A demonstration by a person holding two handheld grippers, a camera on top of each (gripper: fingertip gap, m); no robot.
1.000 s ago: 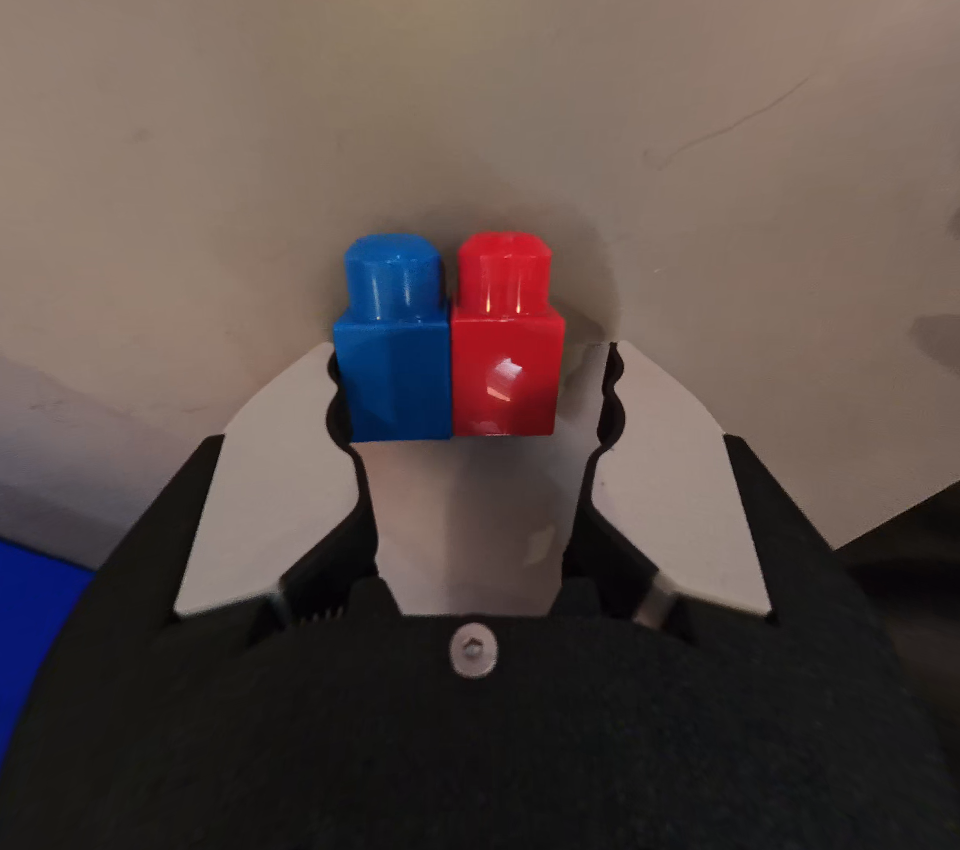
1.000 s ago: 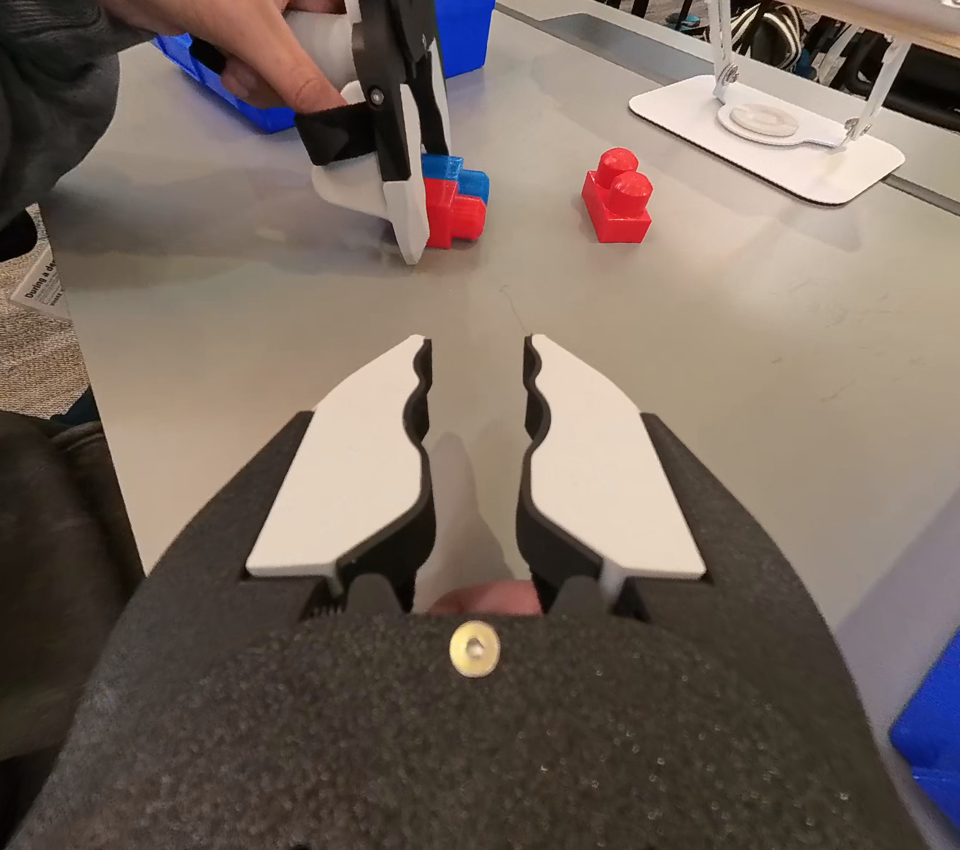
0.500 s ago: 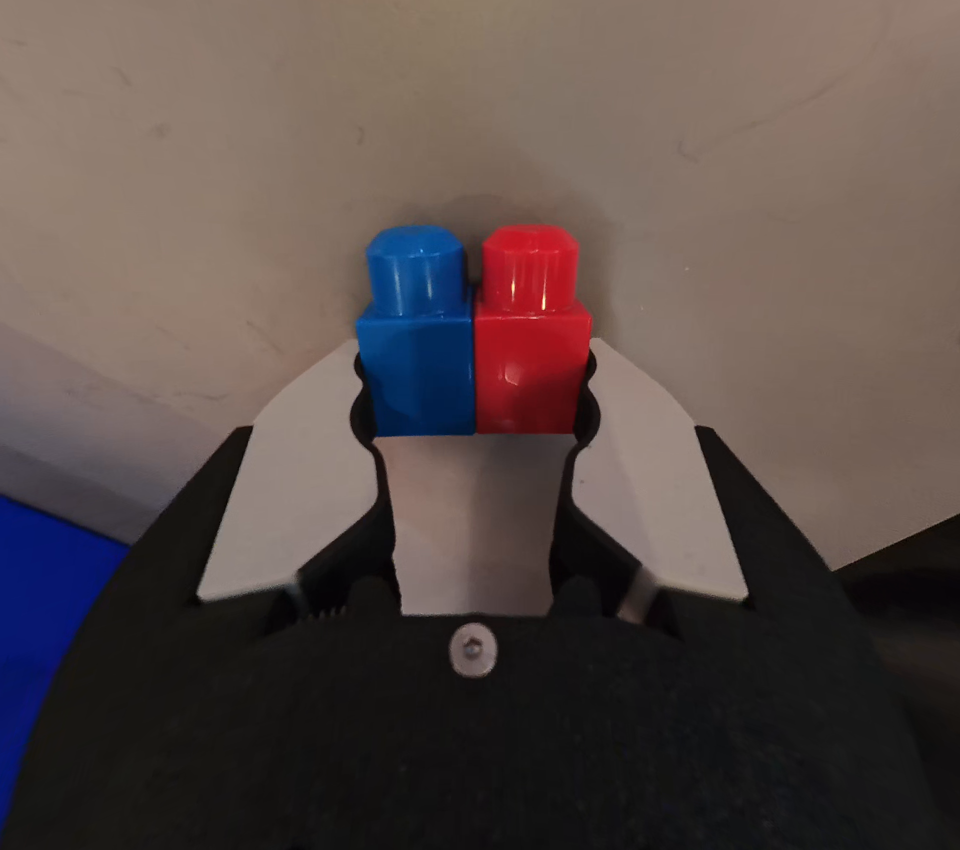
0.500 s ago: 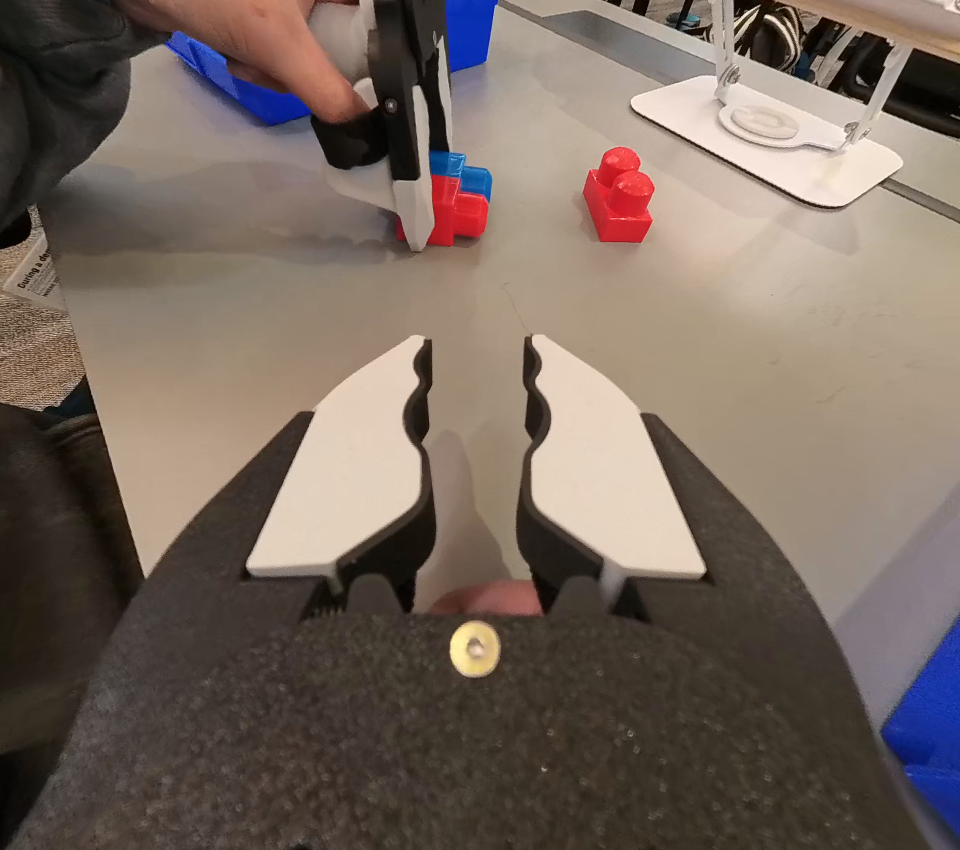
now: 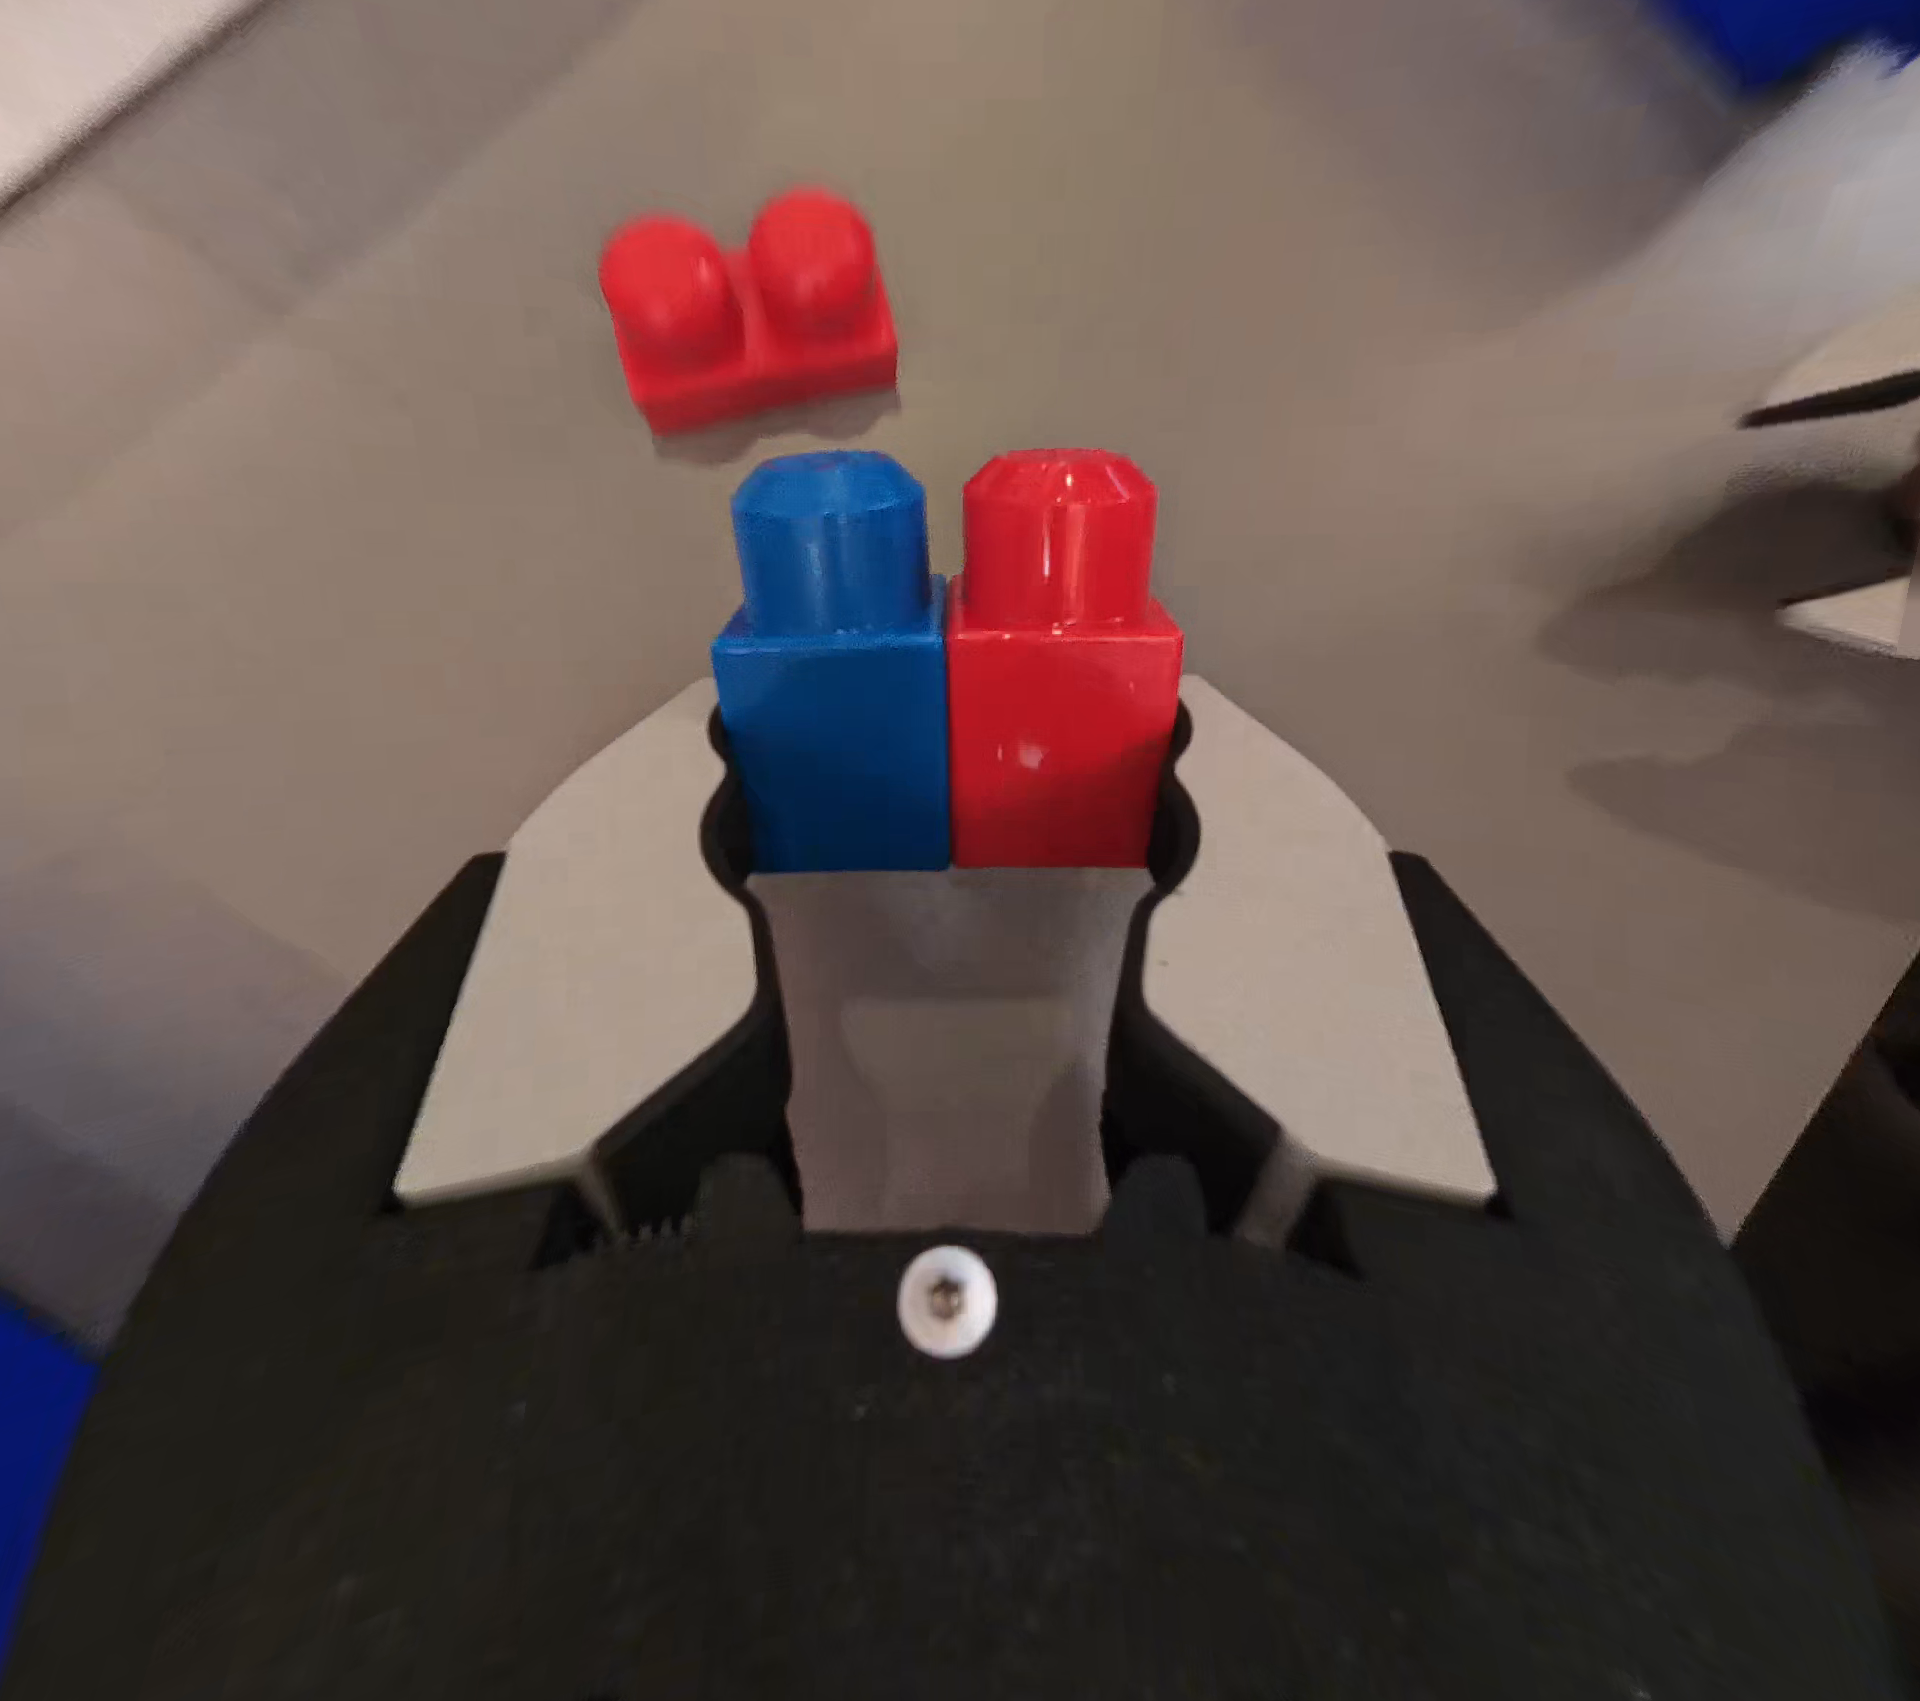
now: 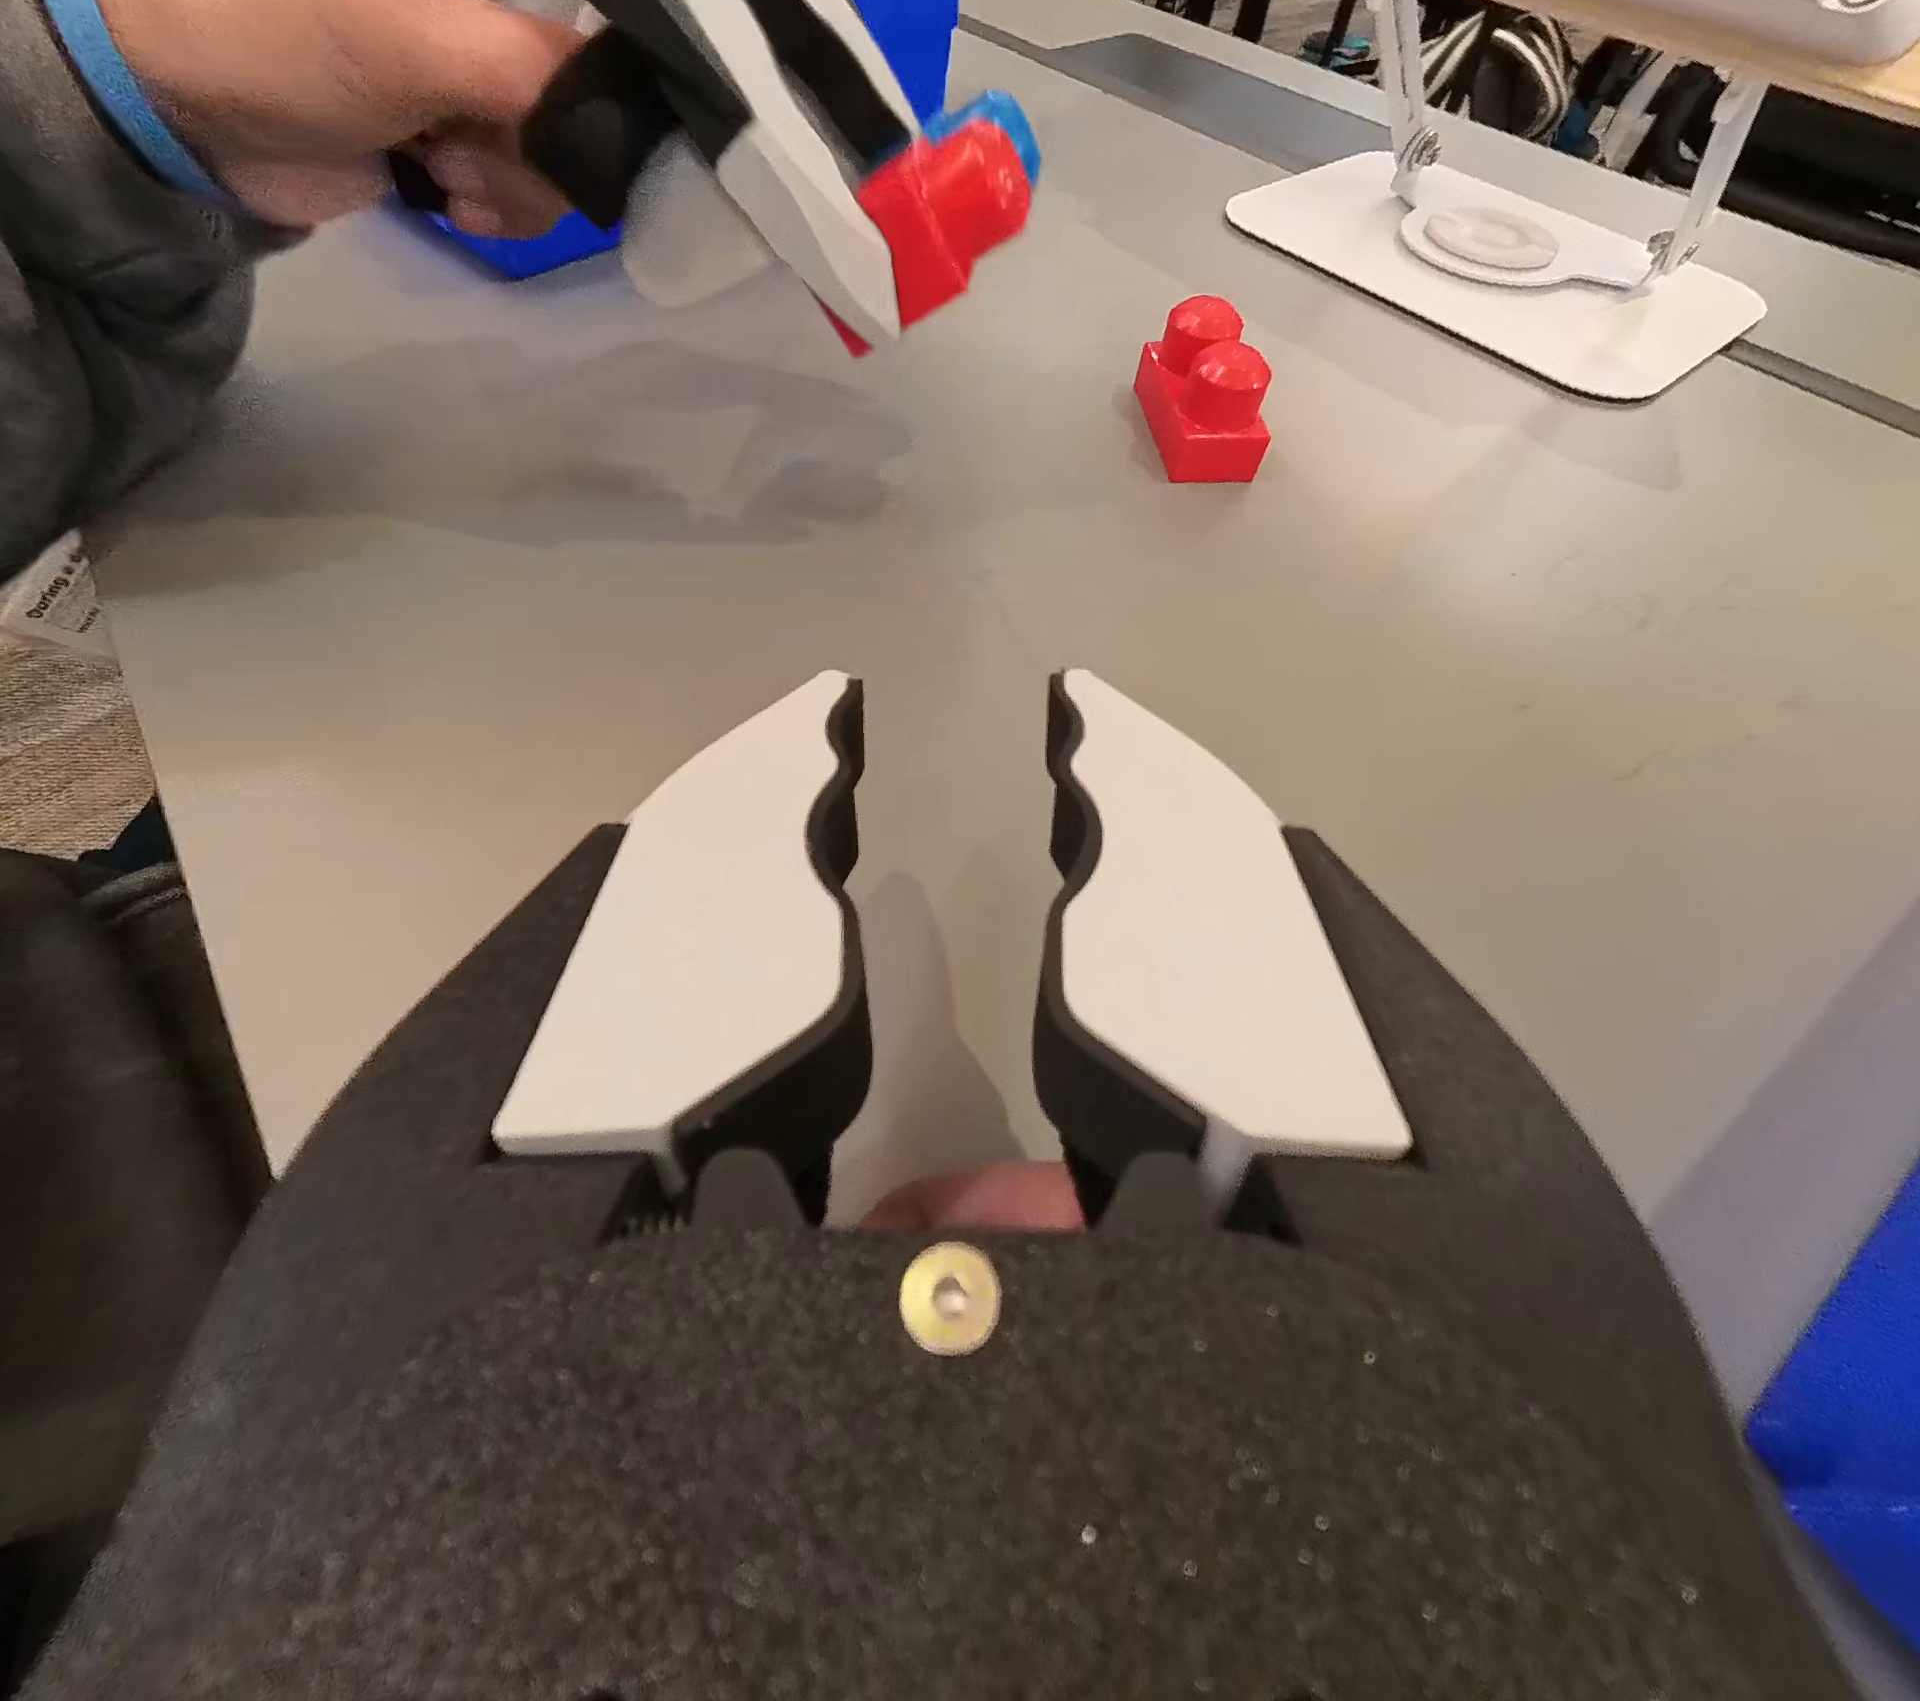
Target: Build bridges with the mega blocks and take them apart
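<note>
Glossy plastic blue block (image 5: 836, 716) and red block (image 5: 1060, 726), clamped in left gripper (image 5: 948, 706).

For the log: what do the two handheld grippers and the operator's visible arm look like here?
Both grippers, the right gripper and the left gripper, have a black foam-like textured body, a centre screw and two flat white fingers with wavy black inner pads. No cables show. The person's left arm wears a grey sleeve and a light blue wristband.

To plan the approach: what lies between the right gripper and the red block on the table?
Only bare grey table lies between the right gripper and the red block, in the right wrist view.
</note>
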